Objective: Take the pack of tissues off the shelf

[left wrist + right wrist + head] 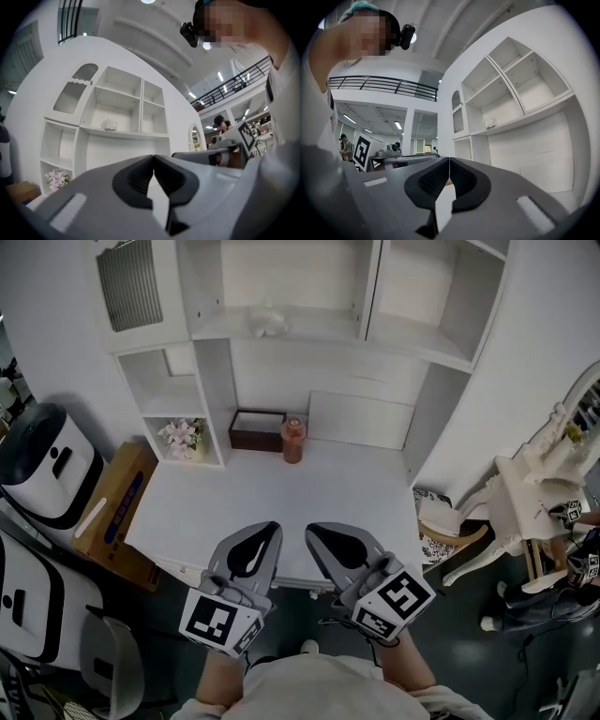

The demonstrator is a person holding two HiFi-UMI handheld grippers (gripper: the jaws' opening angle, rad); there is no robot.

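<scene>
white soft pack of tissues (267, 322) on white shelf (323, 331), well above and ahead of grey left claw (271, 529) and right claw (312, 531). both pressed together, empty. risk: arriving unspread, shoving pack deeper.

No legible text; blue print on cardboard box (111, 532) unreadable.

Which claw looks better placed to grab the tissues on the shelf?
Left, probably: the pack of tissues lies straight ahead of the left gripper; the right gripper sits further aside. Both are shut.
</scene>
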